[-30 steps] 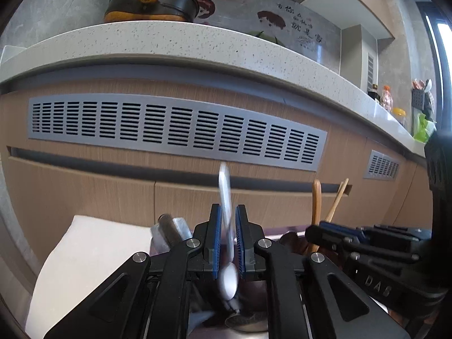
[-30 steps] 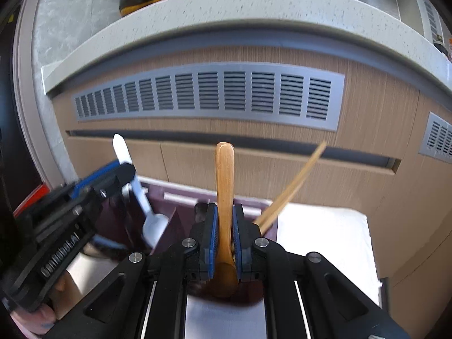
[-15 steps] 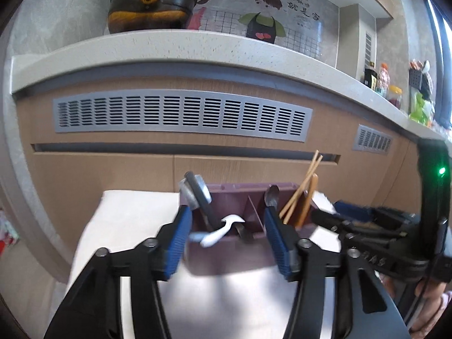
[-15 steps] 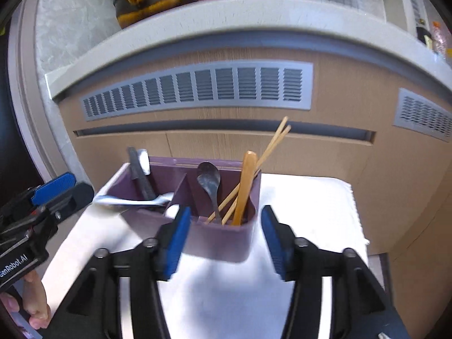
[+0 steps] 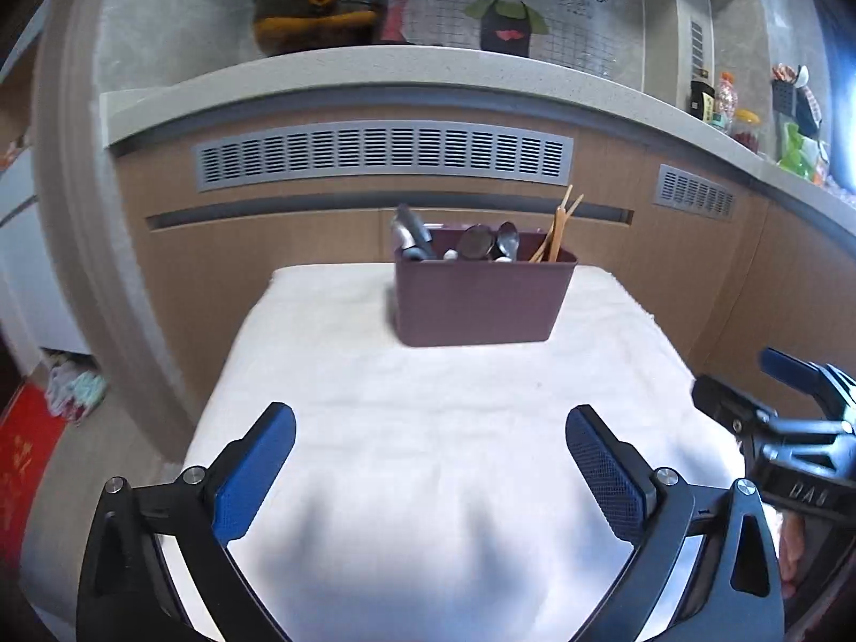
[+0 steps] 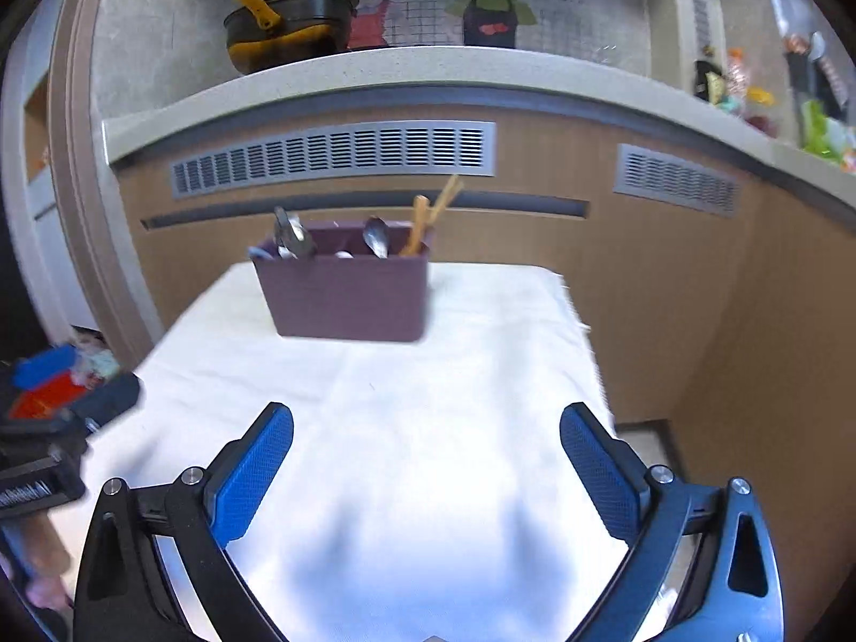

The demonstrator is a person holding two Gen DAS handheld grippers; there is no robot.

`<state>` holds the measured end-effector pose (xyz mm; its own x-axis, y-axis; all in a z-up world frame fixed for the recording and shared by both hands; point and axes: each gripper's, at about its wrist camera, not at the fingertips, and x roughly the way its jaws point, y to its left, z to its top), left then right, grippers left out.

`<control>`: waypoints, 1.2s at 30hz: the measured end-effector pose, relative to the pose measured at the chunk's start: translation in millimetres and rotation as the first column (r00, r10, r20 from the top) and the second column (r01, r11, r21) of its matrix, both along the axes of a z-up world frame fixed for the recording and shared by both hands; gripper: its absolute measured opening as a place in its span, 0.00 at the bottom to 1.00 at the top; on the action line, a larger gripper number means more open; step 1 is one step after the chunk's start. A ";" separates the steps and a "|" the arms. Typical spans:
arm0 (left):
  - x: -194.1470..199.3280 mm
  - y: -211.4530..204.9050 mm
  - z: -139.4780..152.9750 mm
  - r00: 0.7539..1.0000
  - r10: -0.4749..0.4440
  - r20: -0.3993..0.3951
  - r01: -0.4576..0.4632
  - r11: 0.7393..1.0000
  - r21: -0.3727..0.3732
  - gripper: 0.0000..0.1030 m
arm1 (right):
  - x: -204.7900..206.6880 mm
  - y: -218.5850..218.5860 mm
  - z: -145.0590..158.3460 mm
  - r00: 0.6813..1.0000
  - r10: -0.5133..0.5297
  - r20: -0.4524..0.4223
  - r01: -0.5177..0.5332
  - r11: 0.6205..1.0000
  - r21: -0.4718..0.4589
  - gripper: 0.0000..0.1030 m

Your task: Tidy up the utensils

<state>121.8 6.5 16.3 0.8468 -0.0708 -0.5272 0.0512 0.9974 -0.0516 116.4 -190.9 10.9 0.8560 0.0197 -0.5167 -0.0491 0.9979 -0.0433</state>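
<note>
A purple utensil caddy (image 5: 481,302) stands at the far end of a white-clothed table (image 5: 428,428); it also shows in the right wrist view (image 6: 348,297). It holds metal spoons (image 5: 481,249), a dark-handled utensil (image 5: 409,235) on its left side, and a wooden spoon and chopsticks (image 5: 559,224) on its right side. My left gripper (image 5: 428,460) is open and empty, well back from the caddy over the near part of the cloth. My right gripper (image 6: 425,460) is open and empty, also well back. The right gripper shows at the right edge of the left wrist view (image 5: 776,428).
A wooden cabinet front with grey vents (image 5: 382,155) rises right behind the table. A stone counter (image 5: 406,72) above carries a black and yellow pan (image 5: 321,10). Bottles and jars (image 5: 733,112) stand on the counter at the right. Floor clutter (image 5: 69,385) lies left of the table.
Both grippers let go of their spoons, opened wide and pulled back from the caddy. The white spoon and wooden spoon now rest in the caddy.
</note>
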 end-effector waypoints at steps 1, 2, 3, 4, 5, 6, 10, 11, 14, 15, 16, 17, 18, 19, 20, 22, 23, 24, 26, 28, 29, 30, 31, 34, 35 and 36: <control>-10.4 0.4 -0.3 1.000 0.018 0.021 -0.018 1.000 0.010 0.98 | -4.8 -3.1 -0.2 1.000 -0.004 0.000 0.004 1.000 0.010 0.97; -18.1 0.6 0.0 0.999 0.033 0.040 -0.033 0.999 0.016 0.98 | -11.2 -5.9 -0.4 1.000 -0.001 -0.003 0.001 1.000 0.025 0.97; -26.3 1.0 0.3 0.997 0.049 0.057 -0.050 0.999 0.019 0.99 | -18.2 -8.7 -0.3 1.000 0.006 -0.008 -0.006 0.999 0.044 0.97; -33.1 2.0 0.2 0.996 0.064 0.067 -0.065 0.998 0.015 1.00 | -20.5 -10.6 -0.1 1.000 0.011 -0.011 -0.011 0.998 0.055 0.97; -38.5 3.7 -1.0 0.995 0.070 0.068 -0.071 0.997 0.007 1.00 | -24.3 -10.6 0.3 1.000 0.019 -0.014 -0.018 0.998 0.063 0.97; -42.3 4.4 -1.8 0.995 0.072 0.062 -0.072 0.997 -0.002 1.00 | -27.9 -9.4 0.6 1.000 0.023 -0.013 -0.022 0.998 0.058 0.97; -49.7 -0.8 -4.0 0.998 0.057 0.040 -0.058 0.998 0.003 1.00 | -35.0 -0.2 2.9 1.000 -0.003 0.029 0.003 1.000 -0.012 0.97; -51.6 -3.3 -4.2 0.998 0.053 0.042 -0.053 0.998 0.014 1.00 | -35.3 0.7 3.3 0.999 0.000 0.032 0.001 1.000 -0.013 0.97; -56.0 -10.8 -4.8 0.999 0.032 0.043 -0.034 0.998 0.044 1.00 | -37.6 0.4 5.1 0.999 0.007 0.036 -0.006 1.000 -0.012 0.97; -57.0 -11.8 -4.8 0.999 0.028 0.044 -0.030 0.998 0.049 1.00 | -38.7 0.8 5.2 0.999 0.006 0.038 -0.005 1.000 -0.018 0.97; -56.3 -12.2 -4.3 0.999 0.027 0.044 -0.029 0.998 0.051 1.00 | -39.9 1.1 5.3 0.999 0.002 0.041 -0.001 1.000 -0.025 0.97; -56.7 -12.0 -4.0 0.999 0.026 0.044 -0.029 0.998 0.049 1.00 | -40.5 0.9 5.3 0.999 0.000 0.042 0.001 1.000 -0.028 0.97; -56.8 -12.1 -4.0 0.999 0.026 0.044 -0.029 0.998 0.048 1.00 | -41.6 0.7 5.7 0.999 -0.002 0.043 0.003 1.000 -0.030 0.97; -57.3 -11.8 -3.5 0.999 0.030 0.045 -0.032 0.998 0.046 1.00 | -42.6 0.5 6.0 0.999 0.000 0.043 0.001 1.000 -0.029 0.97; -57.9 -11.6 -3.1 0.998 0.033 0.047 -0.035 0.998 0.044 1.00 | -43.3 0.4 6.2 0.999 0.001 0.044 0.001 1.000 -0.027 0.97; -58.0 -10.8 -1.6 0.998 0.036 0.050 -0.038 0.999 0.039 1.00 | -43.4 0.1 6.6 0.999 0.003 0.044 -0.002 1.000 -0.027 0.97; -57.8 -10.5 -0.9 0.998 0.036 0.051 -0.038 0.999 0.038 1.00 | -43.4 0.5 6.4 0.999 0.005 0.043 -0.004 1.000 -0.028 0.97; -58.0 -10.3 -0.5 0.998 0.036 0.052 -0.038 0.999 0.037 1.00 | -43.0 0.2 6.2 0.999 0.007 0.039 -0.006 1.000 -0.025 0.97; -58.6 -11.0 -0.2 0.998 0.035 0.052 -0.038 0.999 0.038 1.00 | -42.2 -0.4 5.6 0.999 0.010 0.032 -0.010 1.000 -0.017 0.97; -58.2 -10.5 0.1 0.998 0.034 0.050 -0.036 0.999 0.037 1.00 | -41.4 -1.2 4.9 1.000 0.010 0.027 -0.010 1.000 -0.014 0.97; -58.3 -10.3 0.6 0.998 0.033 0.048 -0.035 0.999 0.036 1.00 | -40.9 -1.8 4.8 1.000 0.010 0.026 -0.010 1.000 -0.012 0.97; -58.4 -10.4 0.5 0.998 0.032 0.050 -0.034 0.999 0.036 1.00 | -41.0 -2.0 4.8 1.000 0.009 0.026 -0.009 1.000 -0.012 0.97; -58.4 -10.4 0.7 0.998 0.031 0.049 -0.033 0.999 0.035 1.00 | -41.0 -1.9 4.9 1.000 0.009 0.027 -0.008 1.000 -0.012 0.97; -58.5 -10.0 0.8 0.998 0.028 0.048 -0.030 0.999 0.034 1.00 | -41.0 -1.9 5.0 1.000 0.009 0.028 -0.009 1.000 -0.012 0.97; -58.6 -10.1 0.9 0.999 0.028 0.047 -0.029 0.999 0.034 1.00 | -41.0 -2.1 5.0 1.000 0.010 0.027 -0.009 1.000 -0.012 0.97; -58.6 -10.2 0.8 0.999 0.026 0.047 -0.028 0.999 0.033 1.00 | -41.1 -2.2 5.2 1.000 0.009 0.028 -0.009 1.000 -0.011 0.97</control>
